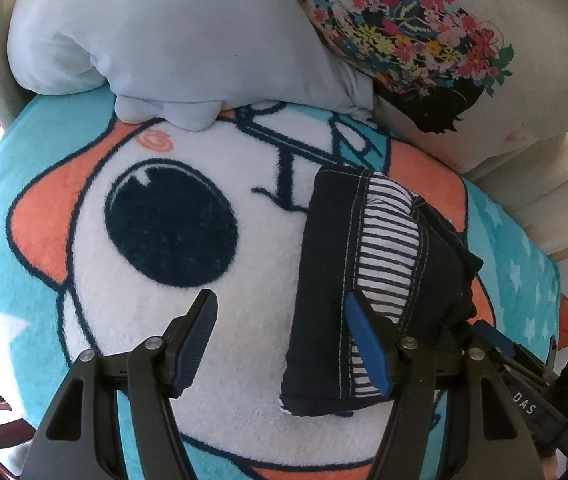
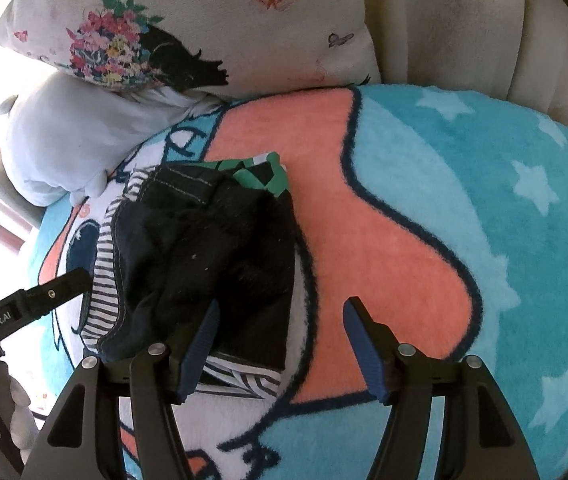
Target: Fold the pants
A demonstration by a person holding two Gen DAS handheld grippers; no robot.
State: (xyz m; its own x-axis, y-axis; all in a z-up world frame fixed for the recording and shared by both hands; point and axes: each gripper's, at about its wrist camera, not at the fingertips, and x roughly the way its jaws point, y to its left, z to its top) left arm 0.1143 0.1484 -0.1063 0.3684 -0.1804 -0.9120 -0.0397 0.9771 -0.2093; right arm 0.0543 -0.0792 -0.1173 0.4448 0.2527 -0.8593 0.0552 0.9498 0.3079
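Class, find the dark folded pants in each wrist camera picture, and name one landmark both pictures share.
Left wrist view: the pants lie right of centre on the cartoon blanket, beside the big black eye.
Right wrist view: the pants lie left of centre, reaching down to the near left finger.
Shared landmark: the floral-print pillow behind the blanket.

The left gripper (image 1: 282,344) and the right gripper (image 2: 280,346) both point steeply down with jaws apart, gripping nothing, the right one showing at four o'clock in the left view.
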